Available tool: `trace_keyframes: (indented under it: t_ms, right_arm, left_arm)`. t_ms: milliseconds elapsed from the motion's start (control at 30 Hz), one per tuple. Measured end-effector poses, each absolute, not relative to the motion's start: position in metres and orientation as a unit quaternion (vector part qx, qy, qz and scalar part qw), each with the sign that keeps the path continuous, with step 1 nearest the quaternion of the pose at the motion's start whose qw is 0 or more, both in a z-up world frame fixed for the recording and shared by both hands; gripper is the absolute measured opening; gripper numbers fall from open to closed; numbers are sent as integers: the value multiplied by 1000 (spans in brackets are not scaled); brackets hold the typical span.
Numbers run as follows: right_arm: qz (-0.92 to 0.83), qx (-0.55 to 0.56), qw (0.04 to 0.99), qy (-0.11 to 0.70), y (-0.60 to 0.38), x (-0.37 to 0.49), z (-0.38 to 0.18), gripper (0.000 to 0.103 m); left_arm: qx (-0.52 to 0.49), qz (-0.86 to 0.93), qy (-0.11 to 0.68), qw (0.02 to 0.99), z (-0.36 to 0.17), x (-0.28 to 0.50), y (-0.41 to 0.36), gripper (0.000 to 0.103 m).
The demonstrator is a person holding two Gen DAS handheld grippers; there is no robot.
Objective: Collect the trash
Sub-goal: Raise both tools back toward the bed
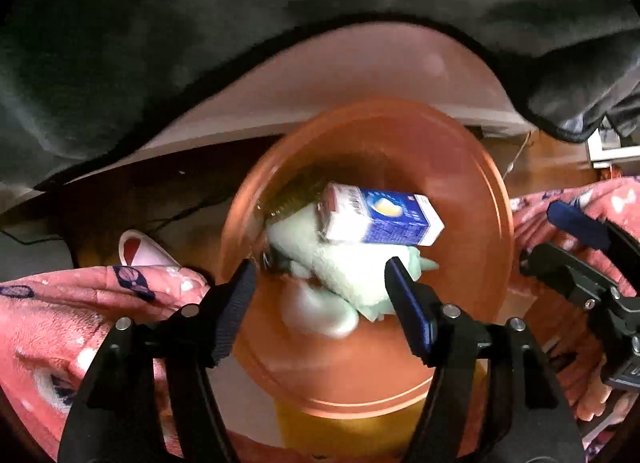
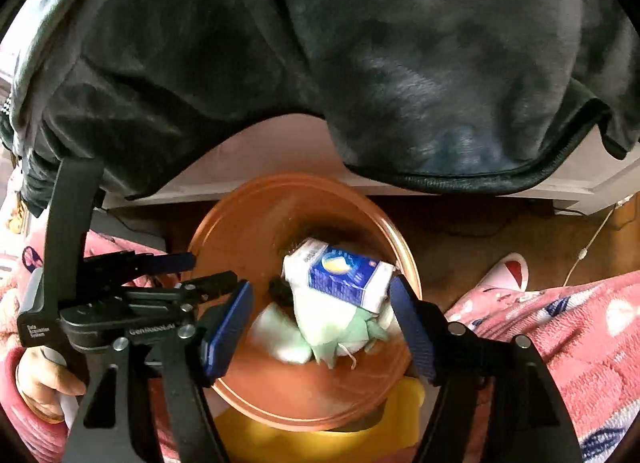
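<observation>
Looking straight down from both wrists, I have an orange plastic bin (image 1: 472, 199) below me, standing on a brown wooden floor (image 2: 472, 231) between the operator's knees in pink patterned pyjamas (image 2: 568, 327). The trash is already inside: a blue and white carton (image 1: 384, 219) lies tilted on top of crumpled pale green tissues (image 1: 352, 275), near the bin's middle. My left claw (image 1: 320, 303) hangs over the bin with its jaws apart and nothing between them; the right claw (image 2: 320, 323) is likewise spread wide and empty, and I judge both are poised above the opening because a drop has just been made or the contents are being checked. In the right view the left claw sits just beside the bin's rim, a hand (image 2: 44, 379) gripping its handle. Something yellow (image 2: 304, 439) shows under the near rim; I cannot tell what. A dark blanket (image 2: 320, 63) hangs over a pale bed edge (image 1: 320, 87), a pink slipper (image 2: 508, 271) lies on the floor, and cables trail nearby.
</observation>
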State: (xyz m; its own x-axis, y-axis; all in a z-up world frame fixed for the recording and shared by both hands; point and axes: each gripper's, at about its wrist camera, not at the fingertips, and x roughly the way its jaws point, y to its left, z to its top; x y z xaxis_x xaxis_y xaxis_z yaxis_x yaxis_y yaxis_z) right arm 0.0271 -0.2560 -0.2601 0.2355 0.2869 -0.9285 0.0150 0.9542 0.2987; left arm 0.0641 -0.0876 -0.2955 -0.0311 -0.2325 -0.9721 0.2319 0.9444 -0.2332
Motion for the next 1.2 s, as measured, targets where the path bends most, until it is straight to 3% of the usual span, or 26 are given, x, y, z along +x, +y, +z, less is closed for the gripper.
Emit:
trace_keyframes:
  t_ms: [333, 567, 700, 900, 933, 1200]
  right_arm:
    - [85, 139, 785, 597, -269, 16, -252, 70]
    - [86, 145, 804, 571, -269, 16, -235, 77]
    - [95, 141, 834, 526, -270, 11, -201, 78]
    - [128, 103, 885, 435, -256, 16, -124, 82]
    - [135, 92, 895, 416, -251, 20, -108, 83]
    - [164, 63, 932, 315, -211, 97, -25, 91]
  left_arm:
    - [-1, -162, 681, 714, -284, 62, -85, 65]
    - [35, -159, 629, 760, -248, 49, -86, 65]
    - [41, -164, 591, 788, -216, 39, -80, 66]
    - [30, -156, 528, 834, -165, 31, -62, 74]
    - [27, -154, 521, 839, -159, 31, -59, 79]
    - [-10, -143, 477, 867, -121, 24, -35, 80]
